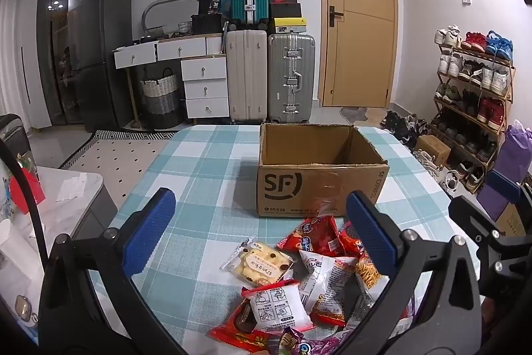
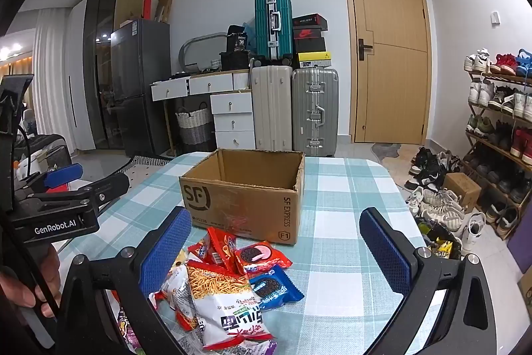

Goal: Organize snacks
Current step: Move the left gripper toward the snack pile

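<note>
An open, empty cardboard SF box stands on the blue checked tablecloth. In front of it lies a pile of snack packets: a yellow biscuit pack, red packets, a white noodle-snack bag, a red Oreo pack and a blue Oreo pack. My left gripper is open and empty above the pile's left part. My right gripper is open and empty above the pile's right part. The right gripper shows at the edge of the left wrist view; the left one shows in the right wrist view.
The table has bare cloth right of the pile and left of the box. A grey side table stands to the left. Suitcases, a drawer unit and a door are behind. A shoe rack and loose shoes are at the right.
</note>
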Available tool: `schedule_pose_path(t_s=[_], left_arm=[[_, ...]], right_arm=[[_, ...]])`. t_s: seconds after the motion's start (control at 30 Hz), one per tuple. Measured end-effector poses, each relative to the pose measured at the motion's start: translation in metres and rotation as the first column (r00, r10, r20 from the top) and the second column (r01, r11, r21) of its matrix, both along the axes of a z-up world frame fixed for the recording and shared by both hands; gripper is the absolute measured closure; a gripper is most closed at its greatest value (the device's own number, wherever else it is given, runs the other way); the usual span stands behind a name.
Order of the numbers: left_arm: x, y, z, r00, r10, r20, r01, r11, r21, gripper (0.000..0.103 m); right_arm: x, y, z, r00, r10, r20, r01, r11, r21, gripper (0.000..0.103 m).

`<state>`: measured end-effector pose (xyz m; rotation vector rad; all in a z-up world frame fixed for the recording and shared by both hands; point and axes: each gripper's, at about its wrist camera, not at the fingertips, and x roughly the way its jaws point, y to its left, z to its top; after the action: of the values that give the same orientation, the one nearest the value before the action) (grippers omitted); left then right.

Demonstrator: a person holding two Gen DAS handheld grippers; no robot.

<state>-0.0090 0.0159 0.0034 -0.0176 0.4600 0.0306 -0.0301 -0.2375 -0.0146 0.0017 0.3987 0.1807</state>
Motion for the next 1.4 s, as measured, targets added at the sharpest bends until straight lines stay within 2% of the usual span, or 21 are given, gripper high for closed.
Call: schedule_pose_path(t_s=[0.6,1.03,1.1,1.27,1.4], left_arm=[[-0.001,-0.001,0.0,1.0,-0.012,0.015,0.012,1.0,0.004,0.001],[-0.002,0.001,-0.003,0.999,-0.052,0.011,0.051,0.997,0.049,0.001],[-0.001,0.006,-0.007,0.998,-0.07,-0.005,0.07,0.995,0.068,0.001],[-0.003,0.024,-0.024,0.987,-0.129,-0.095,0.133,0.99,0.044,0.001],[-0.01,0.028,-0.045,0.968,-0.187,-0.166,0.198,0.979,0.054,0.001]], right_arm=[[0.0,0.0,0.0,1.0,0.0,0.001,0.0,1.0,0.002,0.0],[0.001,-0.002,-0.007,0.999,0.031,-0.018,-0.031,0.999,0.031,0.0],[0.001,-0.002,-0.011,0.998,0.05,-0.029,-0.048,0.998,0.049,0.0],[0.0,-0.001,-0.015,0.996,0.082,-0.047,-0.078,0.994,0.072,0.0],[-0.007,0.004,-0.014,0.992,0.11,-0.054,-0.107,0.992,0.06,0.0]])
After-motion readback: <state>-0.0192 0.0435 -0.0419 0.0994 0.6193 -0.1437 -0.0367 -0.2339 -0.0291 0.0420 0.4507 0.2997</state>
